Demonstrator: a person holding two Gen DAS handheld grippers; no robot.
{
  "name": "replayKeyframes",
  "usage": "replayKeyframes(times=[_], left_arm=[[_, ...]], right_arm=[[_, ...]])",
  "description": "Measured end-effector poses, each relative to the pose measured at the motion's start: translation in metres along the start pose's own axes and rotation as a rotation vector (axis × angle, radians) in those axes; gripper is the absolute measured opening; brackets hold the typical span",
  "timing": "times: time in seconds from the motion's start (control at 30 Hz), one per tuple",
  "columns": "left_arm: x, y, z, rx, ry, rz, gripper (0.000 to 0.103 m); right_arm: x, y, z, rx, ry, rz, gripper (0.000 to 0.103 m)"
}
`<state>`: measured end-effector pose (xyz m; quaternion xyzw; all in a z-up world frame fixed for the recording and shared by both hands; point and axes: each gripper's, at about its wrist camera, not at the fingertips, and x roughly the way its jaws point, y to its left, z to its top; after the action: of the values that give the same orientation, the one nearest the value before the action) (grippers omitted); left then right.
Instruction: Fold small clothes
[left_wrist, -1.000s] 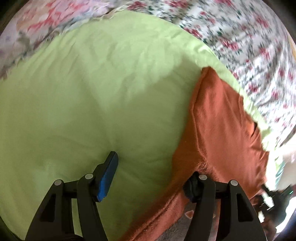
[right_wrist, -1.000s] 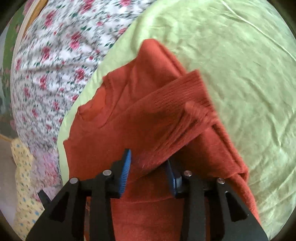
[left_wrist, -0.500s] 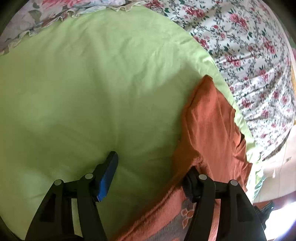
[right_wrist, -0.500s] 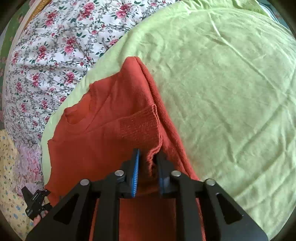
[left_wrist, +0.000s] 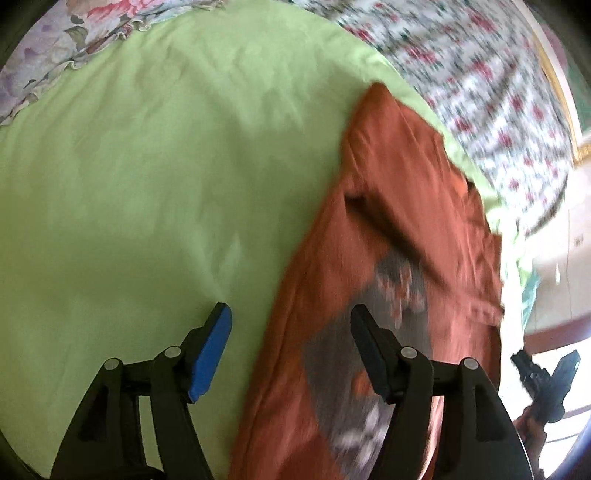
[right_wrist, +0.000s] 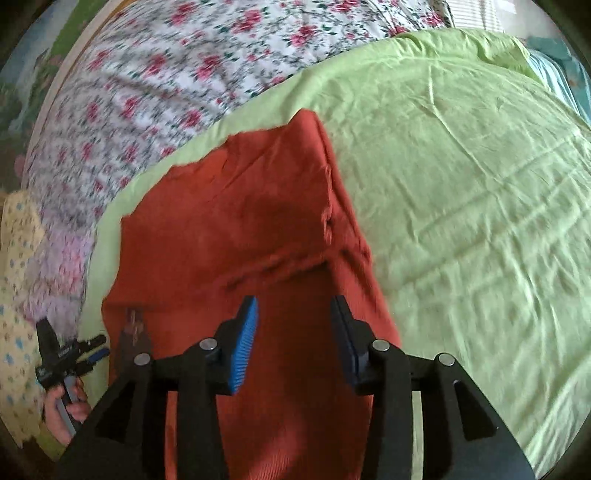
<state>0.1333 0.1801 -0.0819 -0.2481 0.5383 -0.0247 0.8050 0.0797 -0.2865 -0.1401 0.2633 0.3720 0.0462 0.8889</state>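
A rust-orange sweater lies on the light green sheet, a sleeve folded over its body with the cuff edge across the middle. My right gripper hovers above the lower body; its jaws are opening and the pads press on nothing. In the left wrist view the sweater shows a grey flowered patch. My left gripper straddles the garment's left edge, blue pad over the sheet, black pad over the knit. Its jaws are opening too, with nothing gripped.
A red-flowered white bedspread borders the green sheet on the far side. A pale floral frilled pillow lies at the top left. At each view's edge a hand holds the other black gripper. Yellow printed fabric lies at the left.
My right gripper closed on the sleeve cuff, laid it over the sweater's body, let go and pulled back. My left gripper shifted over the sweater's edge; its black finger now shows free of fabric.
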Motion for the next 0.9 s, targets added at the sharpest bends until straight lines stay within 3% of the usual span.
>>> replayKeyframes(times=[0.17, 0.4, 0.6, 0.73, 0.83, 0.87, 0.9], left_arm=[[-0.015, -0.003, -0.046, 0.131, 0.072, -0.002, 0.075], [-0.033, 0.004, -0.108, 0.251, 0.155, -0.008, 0.082], [-0.037, 0.001, -0.150, 0.355, 0.201, 0.001, 0.082], [-0.035, -0.008, -0.163, 0.384, 0.192, -0.003, 0.081], [-0.030, -0.016, -0.164, 0.403, 0.172, 0.000, 0.070], [-0.028, -0.019, -0.162, 0.410, 0.166, 0.003, 0.058], [-0.029, -0.019, -0.161, 0.417, 0.158, 0.000, 0.033]], right_arm=[[-0.028, -0.001, -0.041, -0.029, 0.043, -0.025, 0.045], [-0.065, -0.019, -0.103, 0.046, 0.081, -0.054, 0.045], [-0.058, -0.038, -0.155, 0.149, 0.164, -0.002, 0.045], [-0.057, -0.029, -0.174, 0.143, 0.103, 0.039, 0.045], [-0.053, -0.024, -0.176, 0.160, 0.107, 0.093, 0.038], [-0.051, -0.021, -0.177, 0.156, 0.113, 0.101, 0.020], [-0.049, -0.019, -0.177, 0.151, 0.129, 0.106, 0.012]])
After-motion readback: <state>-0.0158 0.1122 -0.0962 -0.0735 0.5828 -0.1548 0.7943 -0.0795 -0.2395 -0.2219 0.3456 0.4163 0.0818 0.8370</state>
